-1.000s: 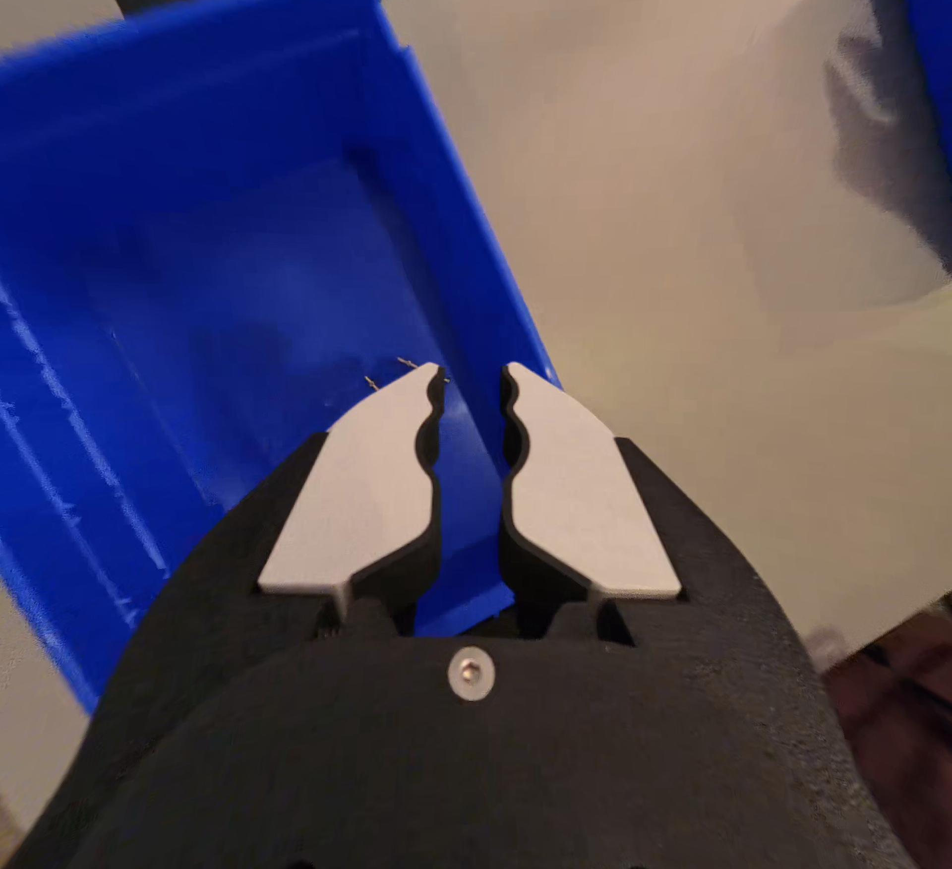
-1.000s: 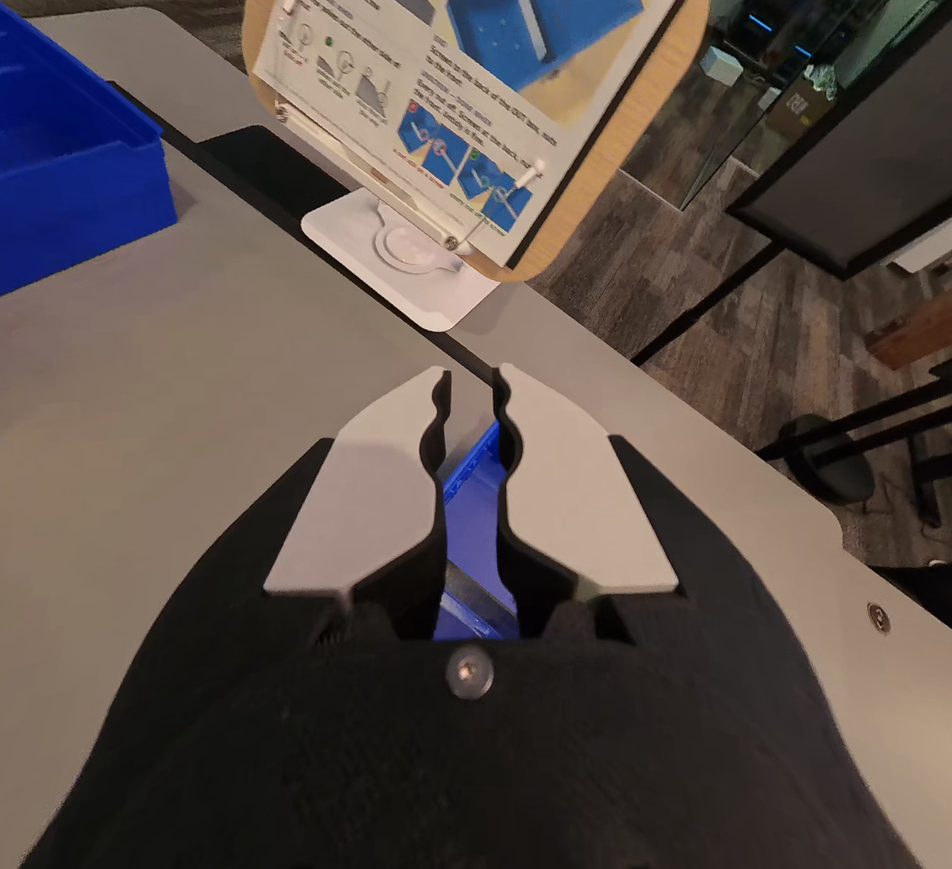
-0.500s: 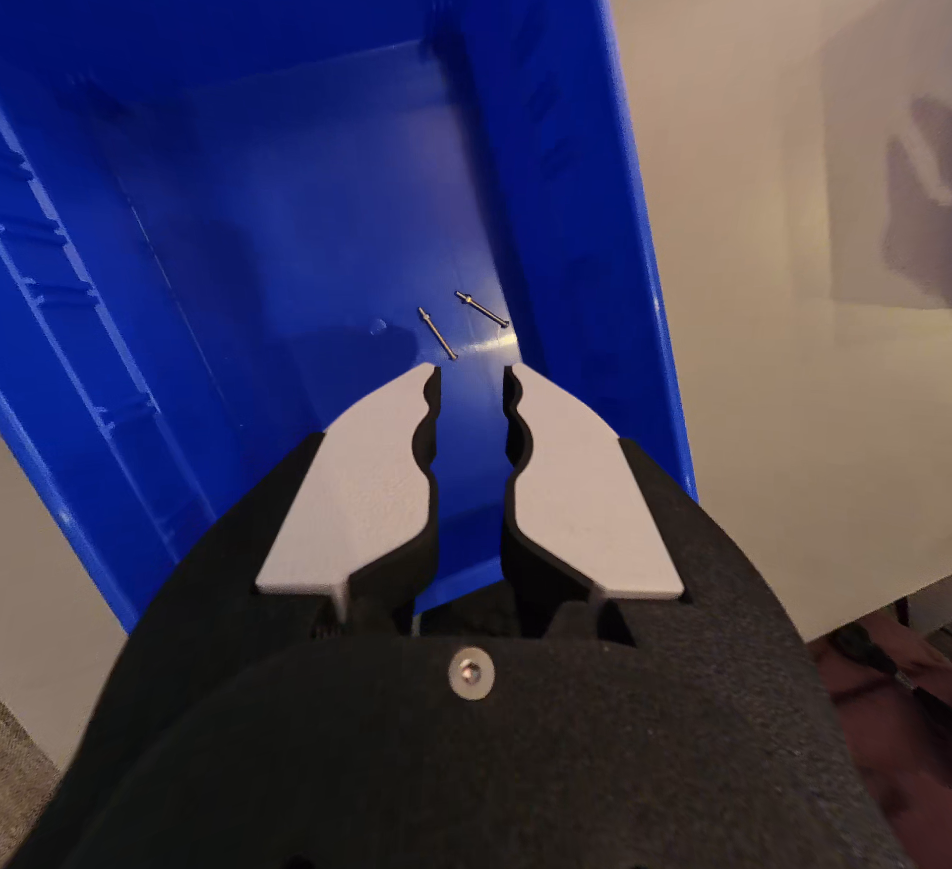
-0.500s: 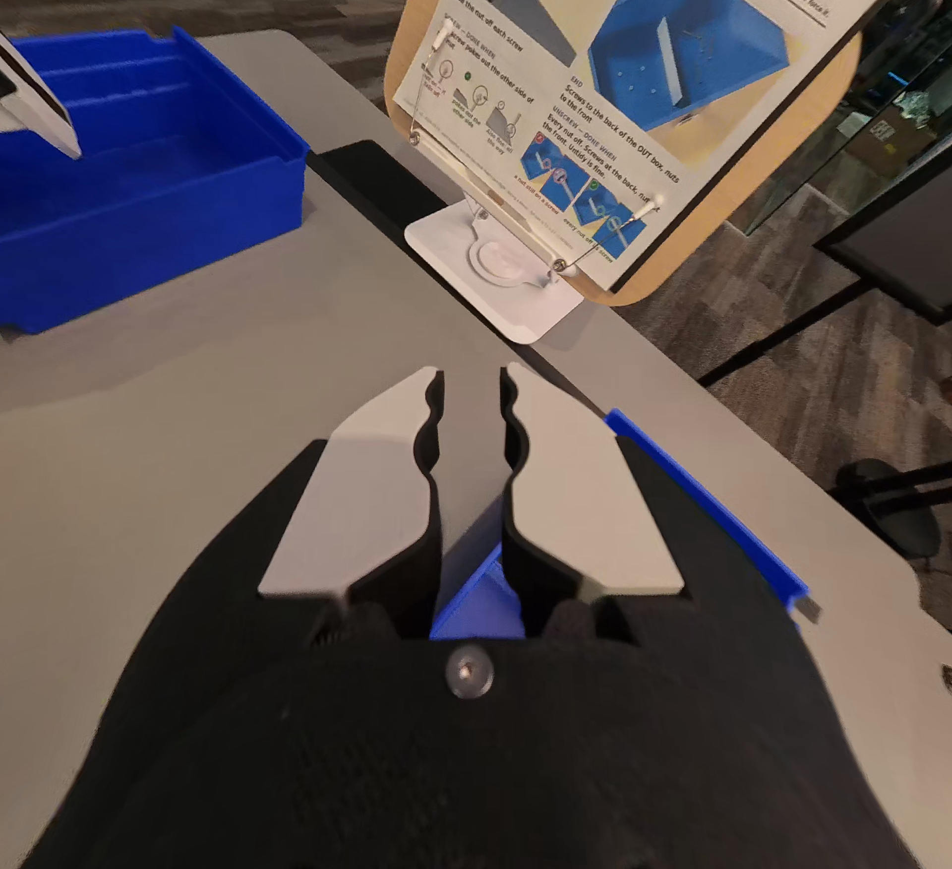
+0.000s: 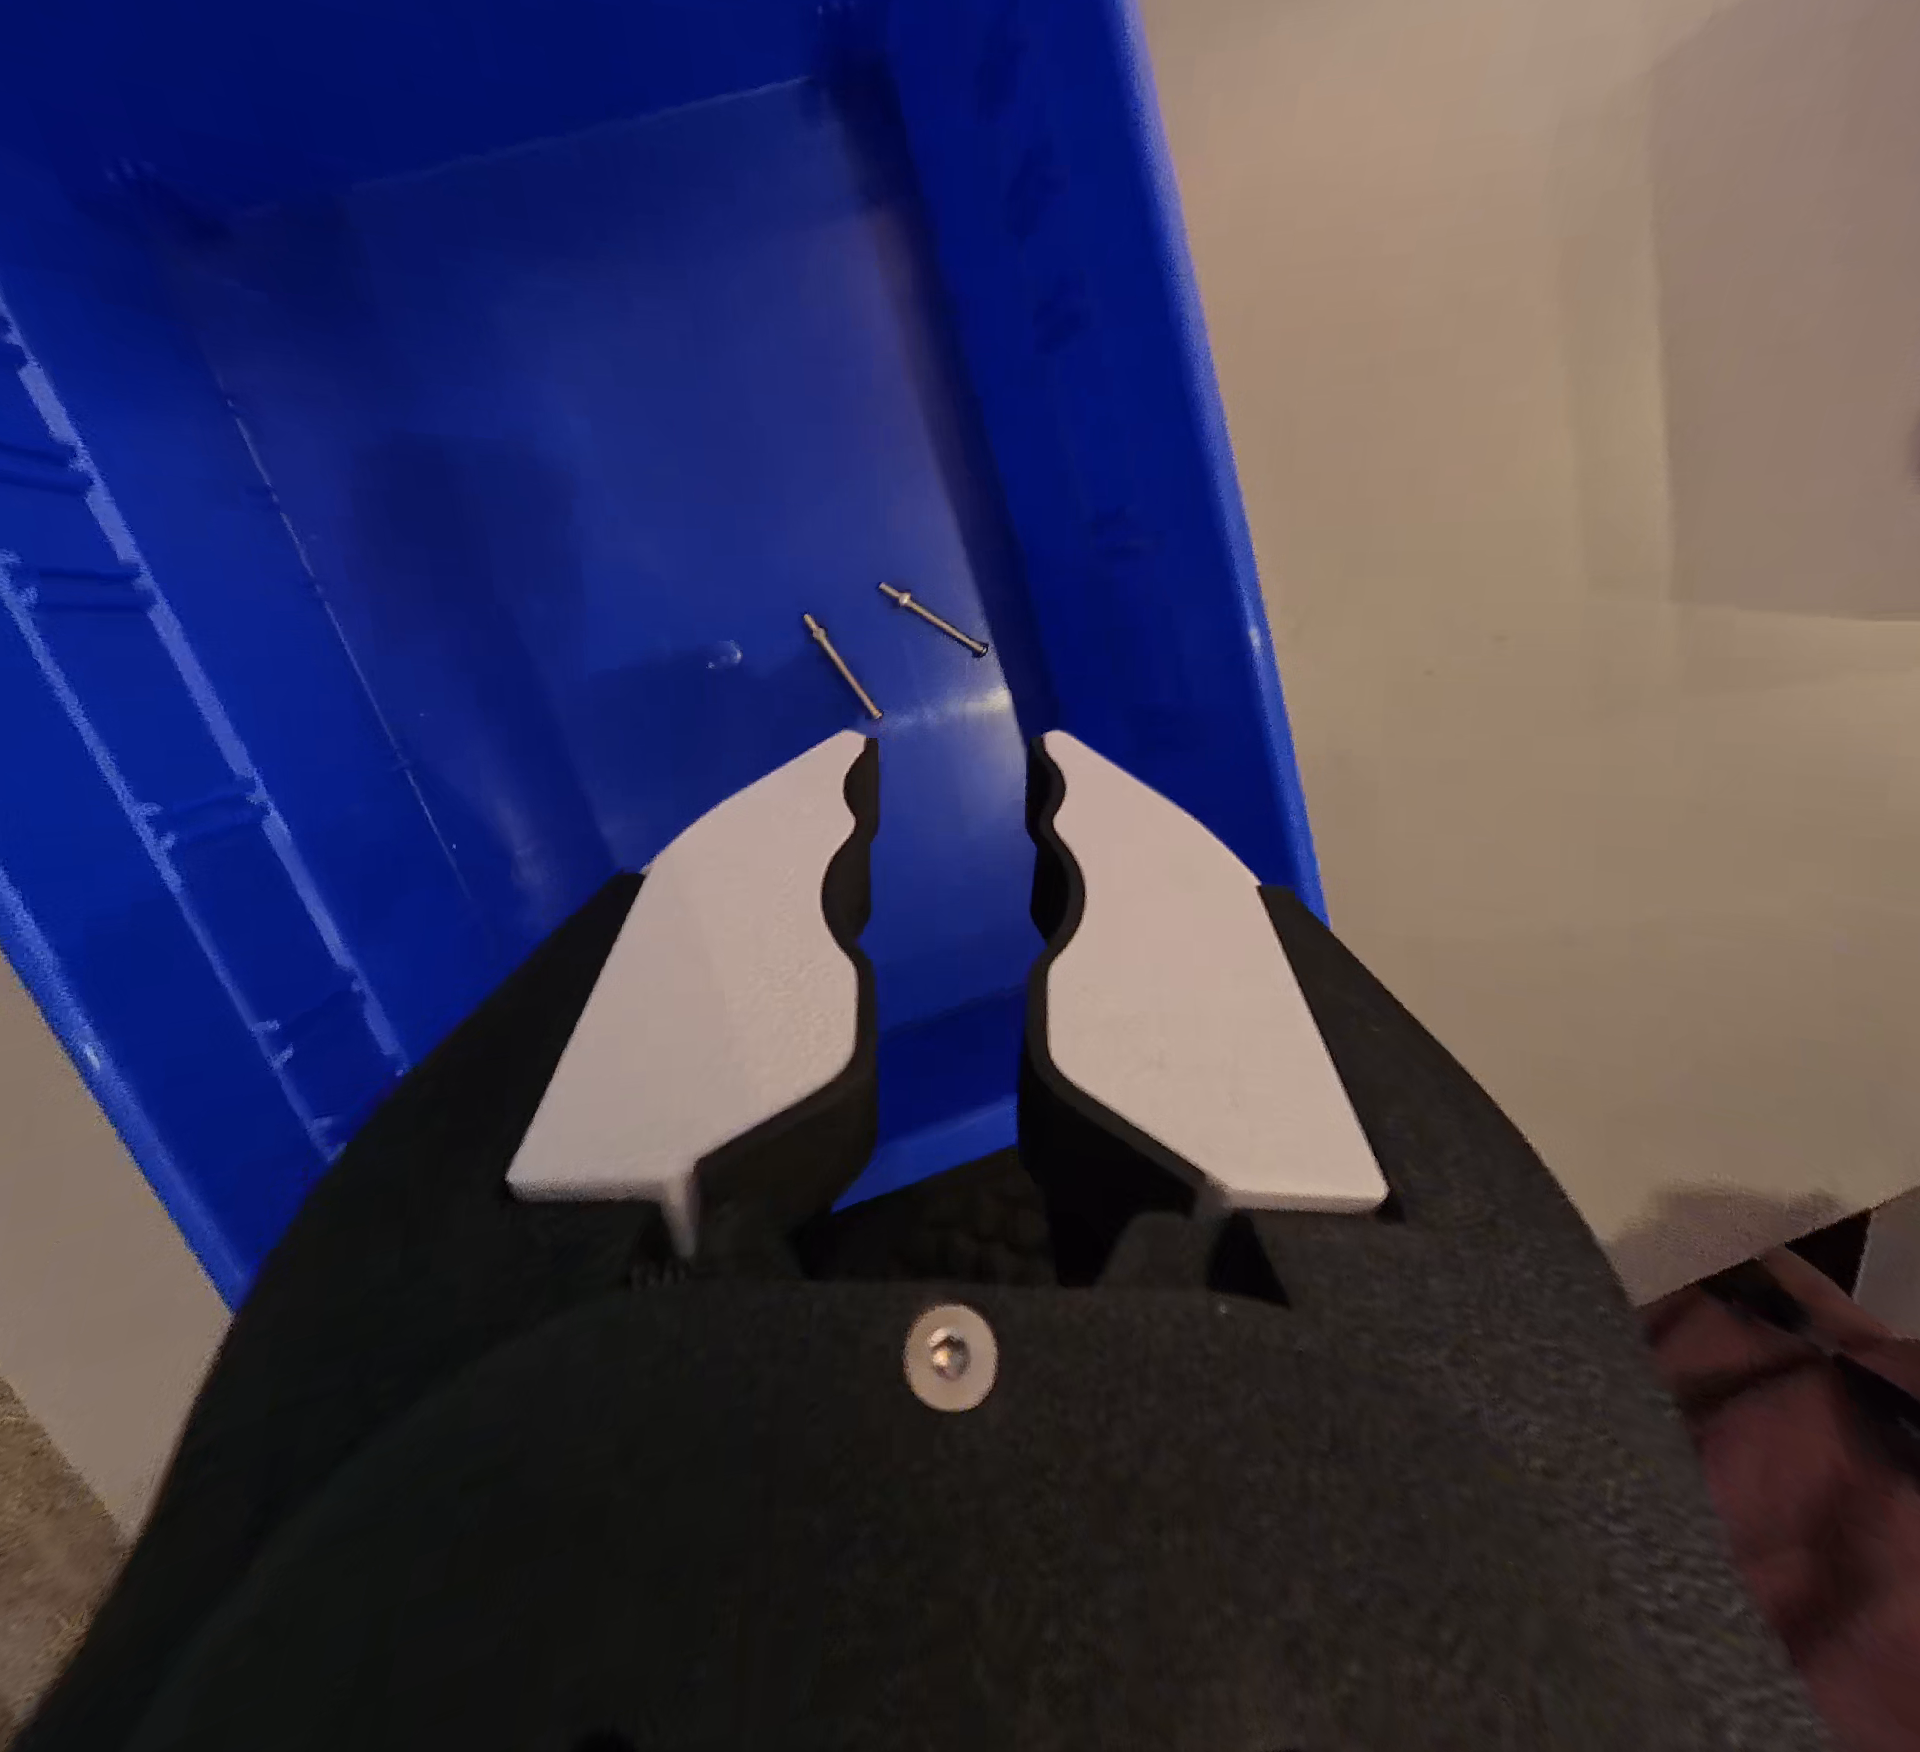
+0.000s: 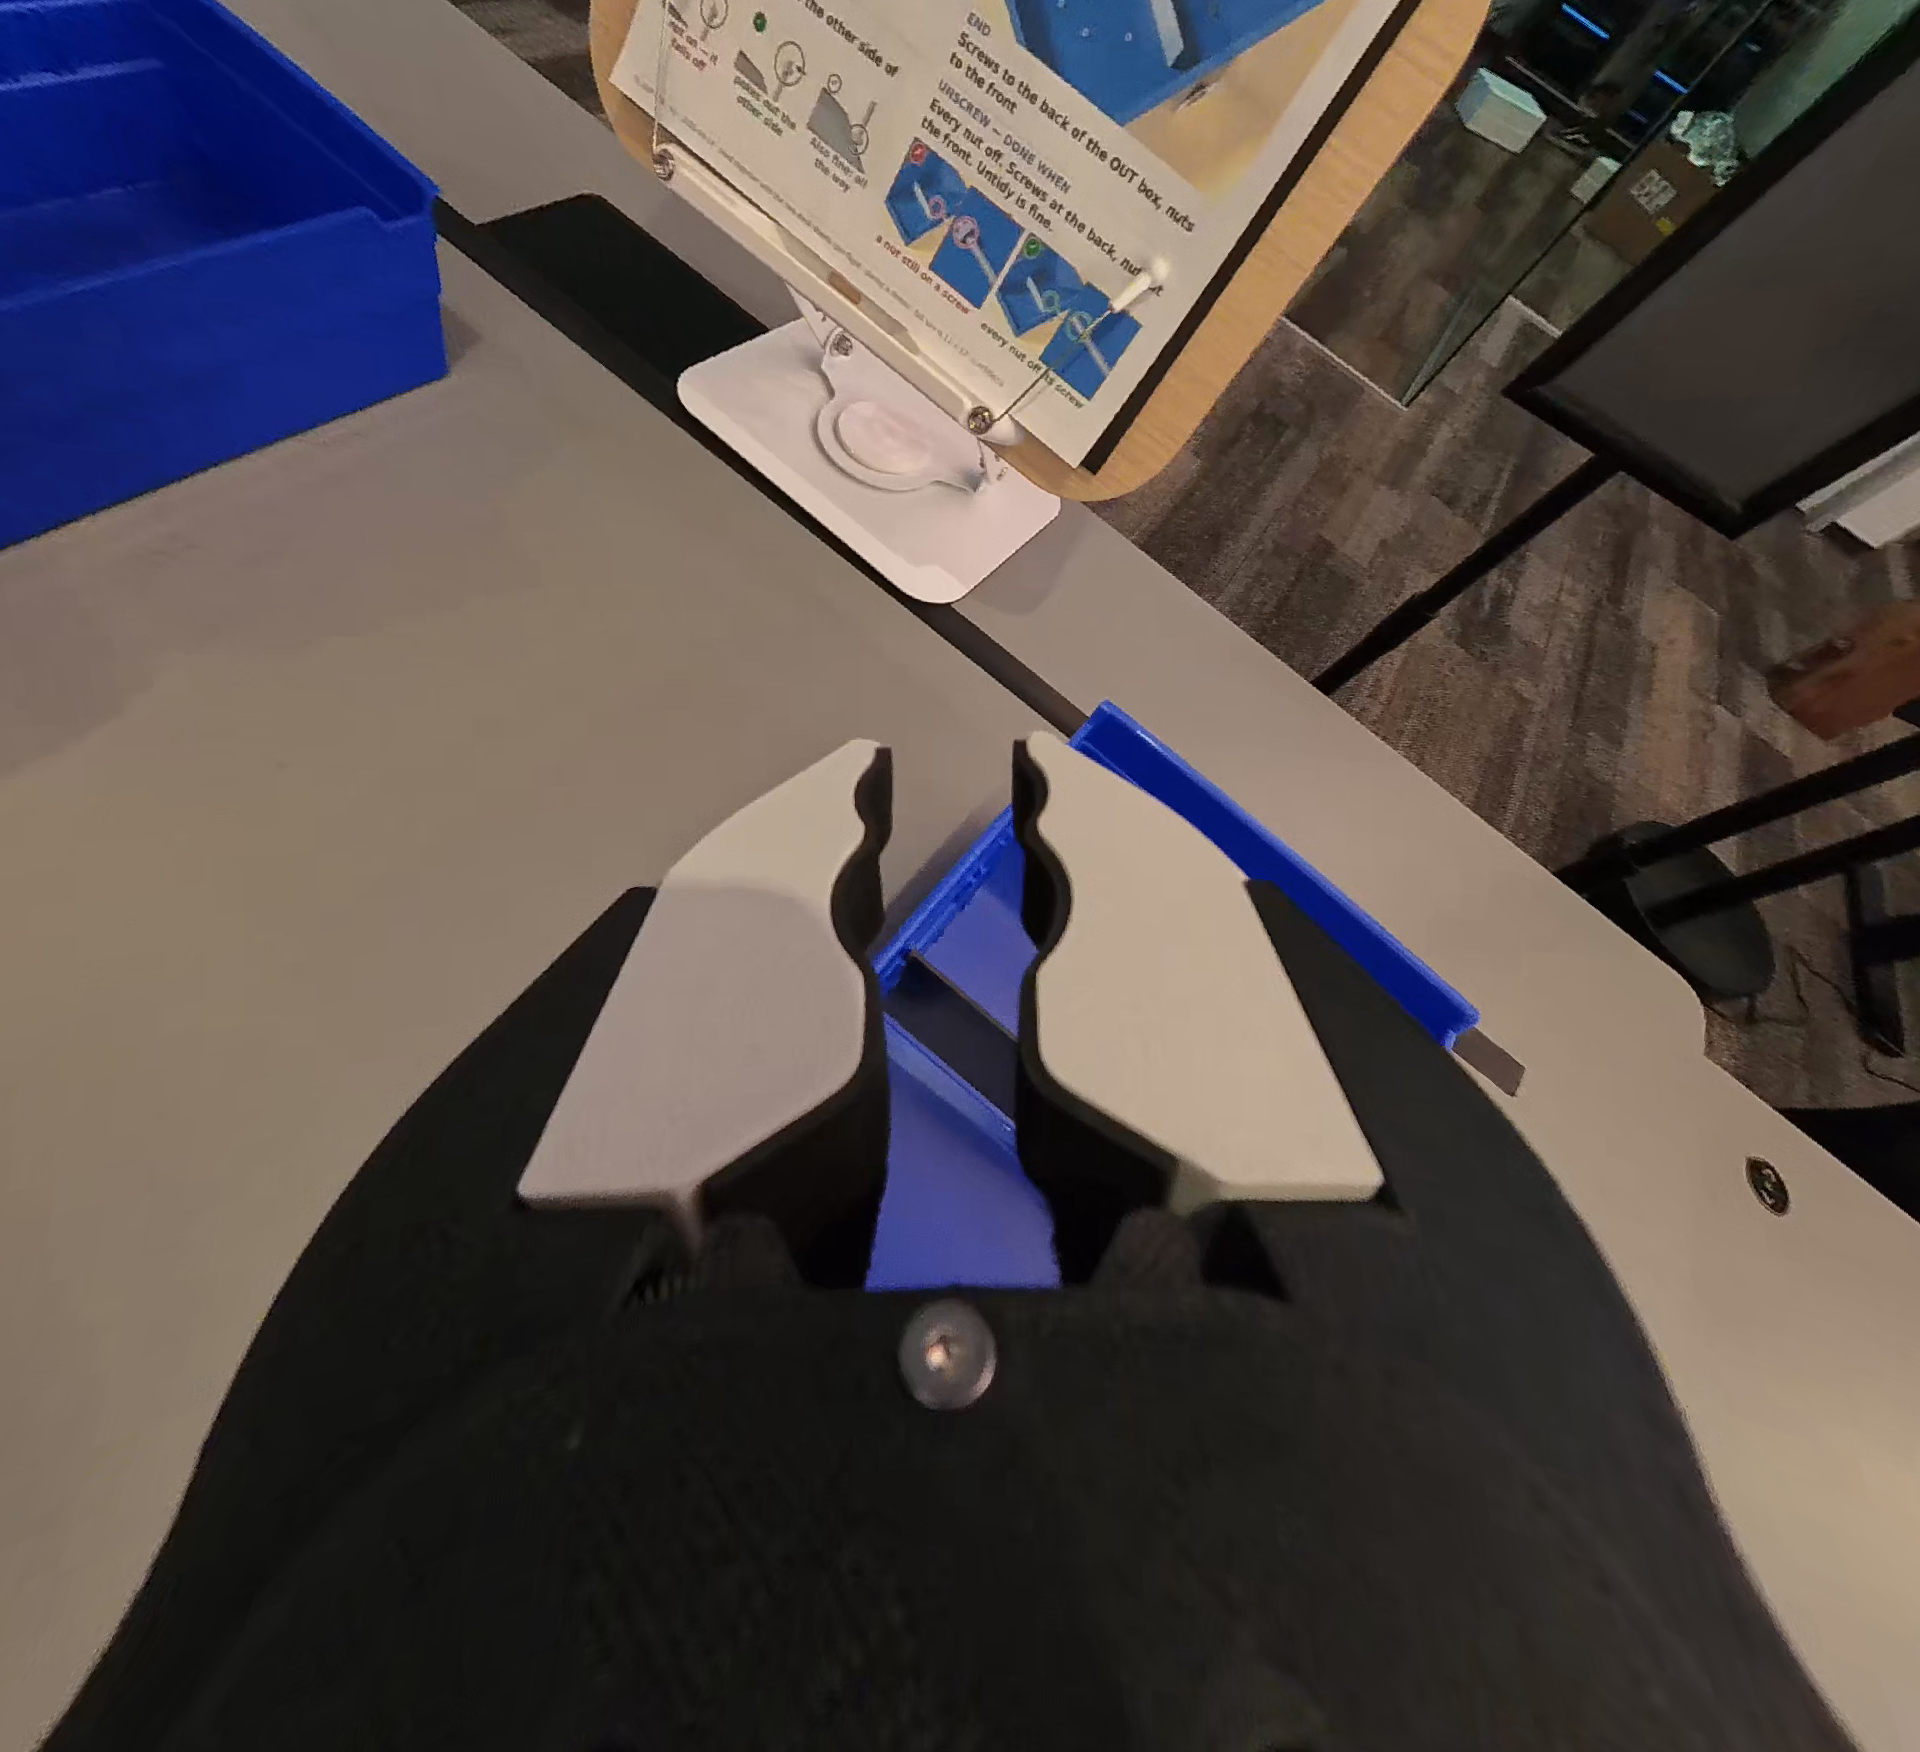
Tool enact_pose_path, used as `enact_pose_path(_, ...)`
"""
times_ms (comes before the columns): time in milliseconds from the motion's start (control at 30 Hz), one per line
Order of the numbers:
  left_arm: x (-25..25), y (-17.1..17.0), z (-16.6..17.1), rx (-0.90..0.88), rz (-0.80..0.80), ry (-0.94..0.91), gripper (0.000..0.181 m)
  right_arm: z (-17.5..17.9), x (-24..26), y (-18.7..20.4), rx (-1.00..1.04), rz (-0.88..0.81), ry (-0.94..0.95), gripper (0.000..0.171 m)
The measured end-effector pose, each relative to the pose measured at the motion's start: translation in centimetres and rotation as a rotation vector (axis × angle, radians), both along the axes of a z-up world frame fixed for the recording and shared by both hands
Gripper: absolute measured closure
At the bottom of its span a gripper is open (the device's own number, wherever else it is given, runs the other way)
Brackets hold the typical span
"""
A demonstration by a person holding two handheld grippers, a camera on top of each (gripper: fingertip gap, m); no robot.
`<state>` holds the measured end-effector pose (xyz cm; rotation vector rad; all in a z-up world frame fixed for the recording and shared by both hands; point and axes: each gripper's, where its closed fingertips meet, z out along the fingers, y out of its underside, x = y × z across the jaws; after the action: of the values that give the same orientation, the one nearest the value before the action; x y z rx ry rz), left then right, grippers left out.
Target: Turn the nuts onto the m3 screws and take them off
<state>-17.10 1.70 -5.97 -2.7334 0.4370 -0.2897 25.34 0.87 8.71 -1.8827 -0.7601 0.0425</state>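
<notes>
In the left wrist view a large blue bin (image 5: 1101,372) lies under me on the grey table. Two thin screws lie on its floor: one (image 5: 842,665) just ahead of my left fingertip, the other (image 5: 932,620) a little farther right. Each has a small nut near one end. My left gripper (image 5: 951,746) is open and empty, hovering just short of the screws. In the right wrist view my right gripper (image 6: 951,752) is open and empty above a second blue bin (image 6: 1247,850) with a grey divider (image 6: 961,1001) inside.
An instruction sheet on a wooden board (image 6: 997,92) stands on a white base (image 6: 873,466) at the table's far edge. The large blue bin also shows in the right wrist view (image 6: 197,248) at the left. Grey table (image 6: 416,663) lies between the bins. My right fingertips sit around 45 centimetres from my left ones.
My left gripper has swung over the large bin and moved in toward the two screws. My right gripper has pulled back and turned left, showing more of the second bin beneath it.
</notes>
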Motion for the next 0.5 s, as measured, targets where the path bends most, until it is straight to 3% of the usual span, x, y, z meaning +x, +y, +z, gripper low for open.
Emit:
enact_pose_path(233, -2.0, -0.4, -1.4, -0.051, 0.117, 0.019, 0.149, -0.3, 0.1, 0.5, -0.012, 0.014, -0.011, 0.147)
enact_pose_path(500, -1.9, 0.5, -6.3, -0.175, 0.152, 0.116, 0.146, -0.8, -0.5, 0.8, -0.03, 0.042, -0.018, 0.147)
